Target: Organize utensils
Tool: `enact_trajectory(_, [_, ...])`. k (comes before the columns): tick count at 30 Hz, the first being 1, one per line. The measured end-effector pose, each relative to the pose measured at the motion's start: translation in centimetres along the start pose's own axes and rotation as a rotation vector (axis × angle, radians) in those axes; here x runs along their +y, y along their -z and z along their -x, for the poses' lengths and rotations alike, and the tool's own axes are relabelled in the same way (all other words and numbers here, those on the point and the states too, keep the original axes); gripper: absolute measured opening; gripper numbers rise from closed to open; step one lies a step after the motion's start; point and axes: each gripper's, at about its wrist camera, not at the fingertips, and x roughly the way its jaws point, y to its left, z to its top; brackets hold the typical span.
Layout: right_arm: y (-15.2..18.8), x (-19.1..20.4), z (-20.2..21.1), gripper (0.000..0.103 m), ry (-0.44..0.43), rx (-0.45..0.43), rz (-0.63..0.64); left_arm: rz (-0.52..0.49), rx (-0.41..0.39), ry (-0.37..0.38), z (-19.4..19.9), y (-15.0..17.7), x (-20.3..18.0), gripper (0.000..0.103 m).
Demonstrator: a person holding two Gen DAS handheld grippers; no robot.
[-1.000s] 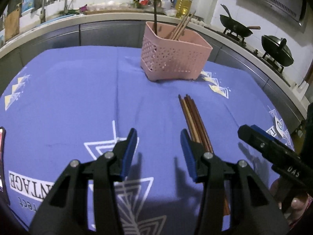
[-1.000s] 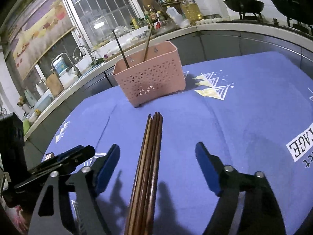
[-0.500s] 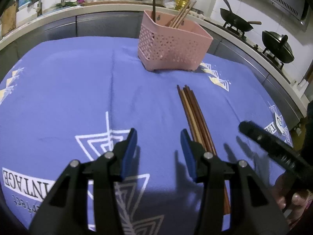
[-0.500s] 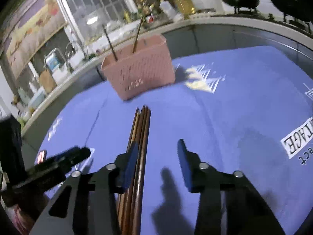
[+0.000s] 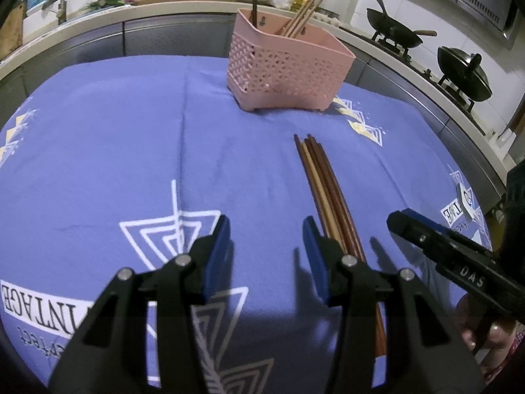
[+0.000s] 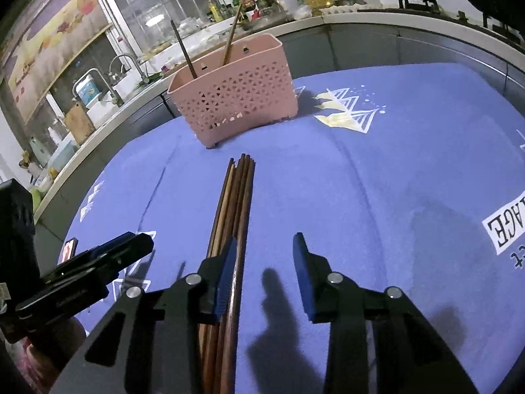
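Observation:
A bundle of several brown wooden chopsticks lies on the blue tablecloth; it also shows in the right wrist view. Beyond it stands a pink perforated basket, also seen in the right wrist view, with a few chopsticks upright inside. My left gripper is open and empty, just left of the bundle's near end. My right gripper is open and empty; its left finger sits over the bundle's right side. The right gripper shows at the right edge of the left wrist view.
A curved kitchen counter rings the table, with sink taps, bottles and an oil jug. Two black woks sit on the stove at right. A phone lies at the table's left edge.
The right gripper narrowed its jaws from wide open, shifted right relative to the chopsticks and dropped closer to the cloth. The left gripper edged forward and stays open.

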Motion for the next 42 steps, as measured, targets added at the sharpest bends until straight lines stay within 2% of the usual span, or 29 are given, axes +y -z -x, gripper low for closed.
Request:
enact_trajectory(5, [0.1, 0.2, 0.2, 0.040, -0.008, -0.010, 0.001, 0.006, 0.009, 0.000, -0.1, 0.1, 0.2, 0.044])
enact_trajectory(10, [0.1, 0.2, 0.4, 0.055, -0.011, -0.027, -0.009, 0.010, 0.015, 0.000, -0.1, 0.2, 0.3, 0.044])
enact_trajectory(20, [0.0, -0.1, 0.6, 0.058, -0.015, -0.022, -0.015, 0.010, 0.022, -0.006, 0.0, 0.3, 0.2, 0.044])
enact_trajectory(22, [0.0, 0.0, 0.8, 0.065, -0.015, -0.033, -0.012, 0.010, 0.021, -0.007, 0.0, 0.3, 0.2, 0.044])
enact_trajectory(27, [0.2, 0.3, 0.9, 0.067, -0.009, -0.038, 0.007, 0.010, 0.026, -0.006, -0.2, 0.3, 0.1, 0.044])
enact_trajectory(29, [0.3, 0.6, 0.8, 0.060, 0.002, -0.031, 0.027, 0.005, 0.024, -0.004, -0.1, 0.2, 0.1, 0.044])
enact_trajectory(31, [0.5, 0.8, 0.4, 0.043, 0.014, -0.006, 0.054, -0.003, 0.019, 0.001, 0.0, 0.2, 0.0, 0.044])
enact_trajectory(35, [1.1, 1.3, -0.3, 0.029, -0.001, 0.045, 0.083, -0.007, 0.023, 0.043, 0.0, 0.2, -0.4, 0.044])
enact_trajectory(37, [1.5, 1.8, -0.5, 0.024, 0.007, 0.055, 0.119, -0.007, 0.036, 0.074, -0.2, 0.1, -0.7, 0.044])
enact_trajectory(42, [2.0, 2.5, -0.9, 0.023, 0.001, 0.079, 0.158, -0.023, 0.070, 0.116, -1.0, 0.1, -1.9, 0.044])
